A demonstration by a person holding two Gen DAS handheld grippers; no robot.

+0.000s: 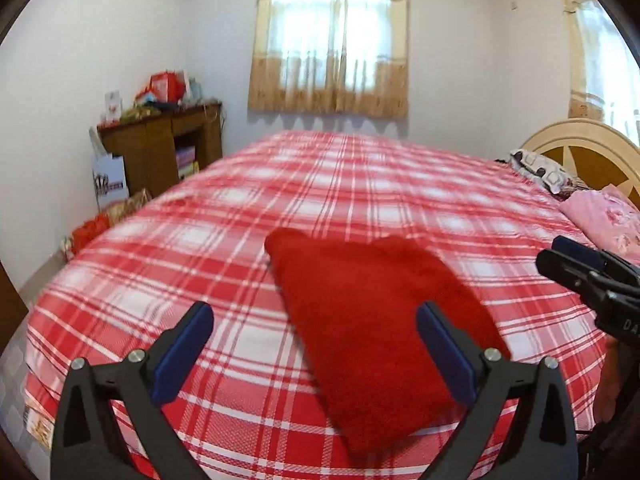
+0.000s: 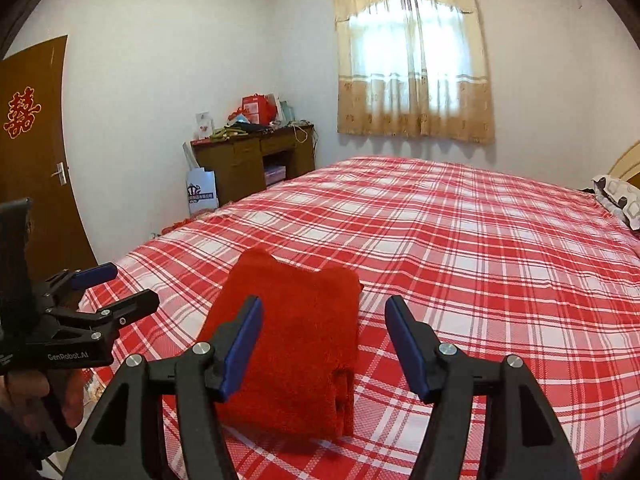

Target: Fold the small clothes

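Lying folded on the plaid bed (image 2: 460, 240), the red garment (image 2: 296, 344) faces both empty, spread tools (image 1: 316, 356) (image 2: 324, 344).

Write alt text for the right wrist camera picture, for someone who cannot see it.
A folded red garment lies on a bed with a red and white plaid cover, with the open right gripper above it, empty. The left gripper, also open, shows at the left edge; a curtained window is behind.
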